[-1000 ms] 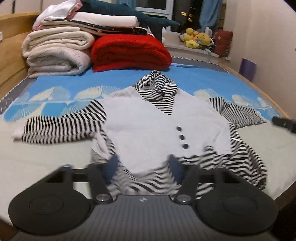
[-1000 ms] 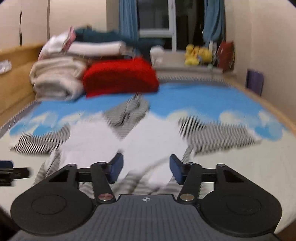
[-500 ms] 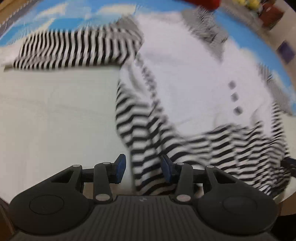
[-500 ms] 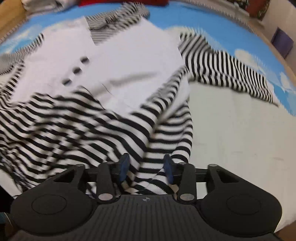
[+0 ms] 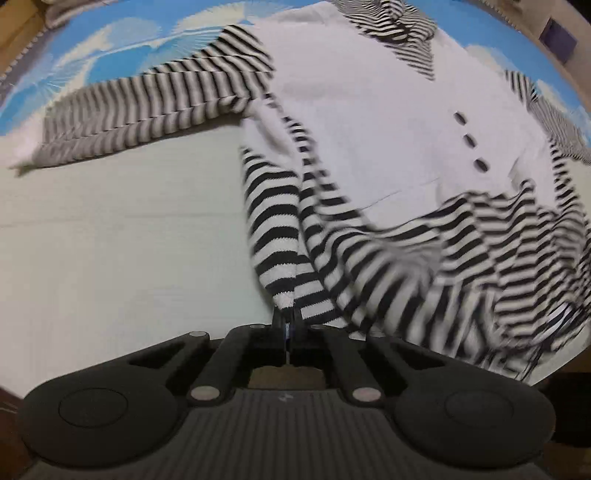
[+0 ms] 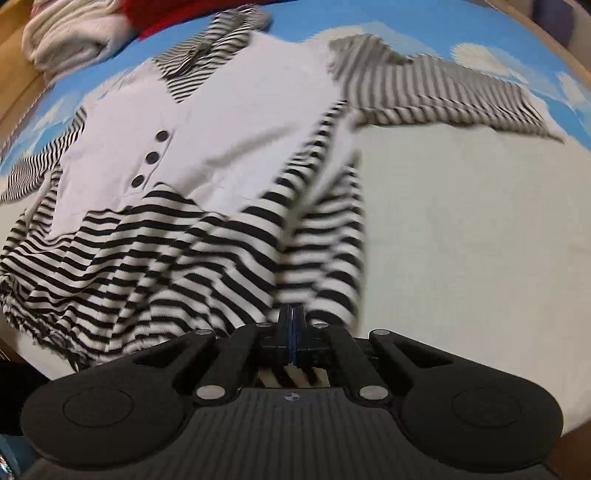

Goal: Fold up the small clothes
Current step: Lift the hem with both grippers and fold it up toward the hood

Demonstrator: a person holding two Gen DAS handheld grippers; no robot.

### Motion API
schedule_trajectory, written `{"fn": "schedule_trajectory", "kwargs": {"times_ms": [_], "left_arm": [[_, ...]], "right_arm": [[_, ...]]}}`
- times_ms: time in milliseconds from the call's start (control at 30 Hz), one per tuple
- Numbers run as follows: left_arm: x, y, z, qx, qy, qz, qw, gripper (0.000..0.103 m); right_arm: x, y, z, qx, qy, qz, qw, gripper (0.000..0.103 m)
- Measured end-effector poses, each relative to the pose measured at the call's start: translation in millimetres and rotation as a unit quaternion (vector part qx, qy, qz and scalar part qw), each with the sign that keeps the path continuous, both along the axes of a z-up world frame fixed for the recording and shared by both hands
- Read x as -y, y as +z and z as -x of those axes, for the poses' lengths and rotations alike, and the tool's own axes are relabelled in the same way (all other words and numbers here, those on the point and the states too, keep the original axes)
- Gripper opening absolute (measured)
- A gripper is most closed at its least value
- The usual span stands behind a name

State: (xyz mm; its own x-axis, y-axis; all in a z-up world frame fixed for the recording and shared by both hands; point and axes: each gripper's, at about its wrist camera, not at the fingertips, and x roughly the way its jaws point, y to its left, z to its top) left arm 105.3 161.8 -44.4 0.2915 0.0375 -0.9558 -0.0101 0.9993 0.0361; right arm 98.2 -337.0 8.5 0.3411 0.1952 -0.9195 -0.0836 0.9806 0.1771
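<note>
Black two-finger left gripper [image 5: 288, 326] at lower centre of frame, jaws closed on bottom hem corner of black-and-white striped knit top with white front panel [image 5: 369, 122]. Three dark buttons [image 5: 470, 139] right of centre. Striped sleeve [image 5: 147, 110] stretches toward upper left. Pale bed sheet [image 5: 122, 236] fills left; blue fan-patterned cover [image 5: 110, 40] along top.

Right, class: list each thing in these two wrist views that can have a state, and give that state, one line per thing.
Left gripper: shut on the striped hem corner of the garment.
Right gripper: shut on the opposite striped hem corner.
Striped garment: face up on the bed, unfolded, hem bunched.
Its sleeves: spread out sideways.
Three dark buttons: in a row on the white front panel.
Red blanket: folded, at the bed's far end.
</note>
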Motion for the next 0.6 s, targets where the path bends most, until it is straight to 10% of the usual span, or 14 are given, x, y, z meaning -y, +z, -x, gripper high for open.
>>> {"fn": "schedule_trajectory", "kwargs": {"times_ms": [133, 233, 300, 367, 467, 600], "left_arm": [[-2, -6, 6, -0.03, -0.016, -0.039, 0.9986, 0.004], [-8, 21, 5, 0.027, 0.022, -0.01, 0.9993, 0.02], [-9, 39, 4, 0.074, 0.045, 0.032, 0.9957, 0.041], [-2, 47, -2, 0.084, 0.054, 0.073, 0.9923, 0.044], [11, 33, -13, 0.056, 0.064, 0.136, 0.9871, 0.055], [39, 13, -24, 0.017, 0.048, 0.12, 0.9914, 0.077]], "right_arm": [[12, -6, 10, 0.004, -0.008, 0.032, 0.999, 0.0], [3, 15, 10, 0.076, -0.004, 0.002, 0.997, 0.004], [-10, 21, 6, 0.094, 0.005, -0.029, 0.995, 0.031], [-27, 16, -3, 0.09, 0.015, -0.032, 0.995, 0.049], [-54, -2, -21, 0.067, 0.034, -0.012, 0.997, 0.049], [-68, -18, -41, 0.024, 0.025, 0.015, 0.999, 0.049]]}}
